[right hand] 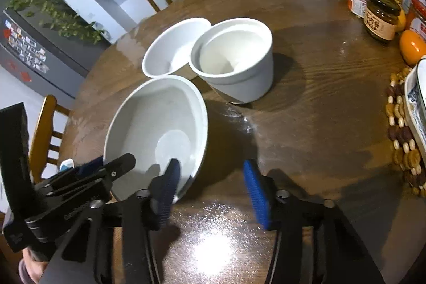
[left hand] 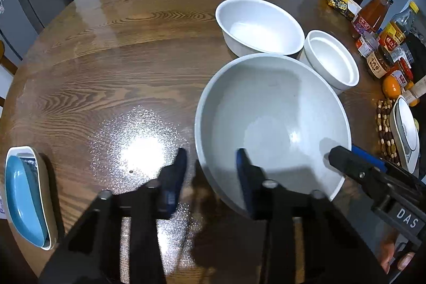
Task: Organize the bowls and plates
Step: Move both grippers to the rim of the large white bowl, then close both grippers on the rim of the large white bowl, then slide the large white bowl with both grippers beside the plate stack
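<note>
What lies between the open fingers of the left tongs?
The near rim of the large grey speckled bowl lies between the left tongs, seen in the left wrist view.

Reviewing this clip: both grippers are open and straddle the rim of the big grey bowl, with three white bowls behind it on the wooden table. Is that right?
Not quite: only two white dishes stand behind the big grey bowl, a wide white bowl and a straight-sided white pot, as both wrist views show. The rest holds: left gripper and right gripper are open, each straddling its rim, on the wooden table.

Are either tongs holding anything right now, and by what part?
Nothing is held. Both tongs, left and right, are open, each straddling the grey bowl's near rim without closing.
</note>
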Demonstrator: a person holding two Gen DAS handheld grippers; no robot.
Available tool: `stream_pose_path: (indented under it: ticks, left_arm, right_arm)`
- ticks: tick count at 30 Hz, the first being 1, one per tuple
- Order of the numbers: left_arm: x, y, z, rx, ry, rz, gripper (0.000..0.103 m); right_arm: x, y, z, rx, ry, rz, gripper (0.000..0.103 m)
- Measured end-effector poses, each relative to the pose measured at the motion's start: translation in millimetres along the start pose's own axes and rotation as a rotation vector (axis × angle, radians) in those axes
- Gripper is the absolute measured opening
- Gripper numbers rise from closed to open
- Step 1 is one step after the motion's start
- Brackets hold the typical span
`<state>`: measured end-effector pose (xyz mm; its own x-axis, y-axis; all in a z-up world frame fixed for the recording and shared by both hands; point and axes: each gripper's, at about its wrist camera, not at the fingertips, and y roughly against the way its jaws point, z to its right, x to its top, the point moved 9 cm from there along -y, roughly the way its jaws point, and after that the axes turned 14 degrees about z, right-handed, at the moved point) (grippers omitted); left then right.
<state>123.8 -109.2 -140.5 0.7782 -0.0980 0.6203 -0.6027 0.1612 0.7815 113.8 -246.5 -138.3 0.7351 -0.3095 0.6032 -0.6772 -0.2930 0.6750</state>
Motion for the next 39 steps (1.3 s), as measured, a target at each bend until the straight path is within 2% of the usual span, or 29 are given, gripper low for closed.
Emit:
stream_pose_path:
  ticks: [3, 7, 14, 24, 39]
  left_arm:
    - [-3.5, -3.1, 2.2, -0.014, -0.013, -0.010, 0.020]
    - [-4.0, -0.9, 5.4, -0.021, -0.026, -0.003, 0.016]
    - [-8.4, 14.6, -11.6, -0.001, -0.004, 0.021, 0.016]
    - [-19.6, 46.5, -57.0, 0.055, 0.082, 0.061, 0.015]
    - [-31.6, 57.2, -116.9, 0.139, 0.155, 0.057, 0.015]
  right_arm:
    - [-0.4, -3.2, -1.2, 0.021, -0.001, -0.010, 0.035]
    - [0.0, -2.9, -9.5, 0.032, 0.034, -0.009, 0.016]
    - [-1.8, 3.6, -25.4, 0.037, 0.080, -0.013, 0.015]
    - [-11.7, 8.3, -74.3, 0.084, 0.175, -0.027, 0.015]
    - [-33.0, -19.4, -133.1, 0.126, 0.245, -0.090, 0.015]
